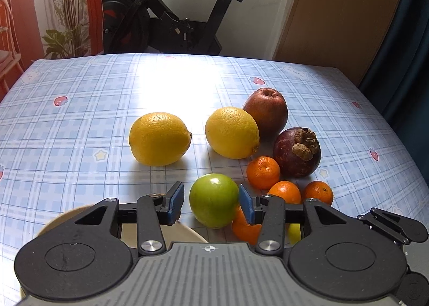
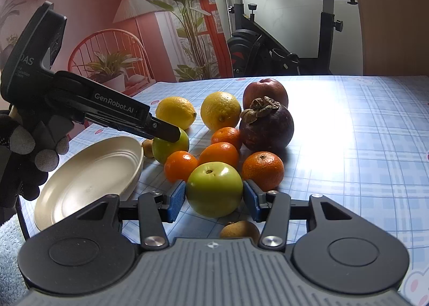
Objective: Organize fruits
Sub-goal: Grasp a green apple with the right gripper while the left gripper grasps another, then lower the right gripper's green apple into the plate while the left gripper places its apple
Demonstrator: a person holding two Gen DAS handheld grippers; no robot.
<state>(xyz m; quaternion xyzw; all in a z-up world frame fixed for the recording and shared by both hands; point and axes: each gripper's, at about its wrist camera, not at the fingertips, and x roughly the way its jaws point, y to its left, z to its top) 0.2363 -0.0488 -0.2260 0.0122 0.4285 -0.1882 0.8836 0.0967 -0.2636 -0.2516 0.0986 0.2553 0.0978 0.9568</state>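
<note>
Both grippers clamp smooth, glossy green apples on the blue plaid oilcloth table (image 2: 362, 131). The right gripper (image 2: 214, 198) has its ribbed blue pads pressed against one round green apple (image 2: 214, 188) near the table's near edge. The left gripper (image 1: 211, 202) is closed on the other green apple (image 1: 214, 200), beside the shallow cream bowl (image 2: 91, 172). Behind them cluster dimpled mandarins (image 2: 263, 170), two pebbly oval lemons (image 1: 159, 138), a leathery purple mangosteen (image 2: 265, 129) with a dried crown, and a red apple (image 2: 265, 91).
</note>
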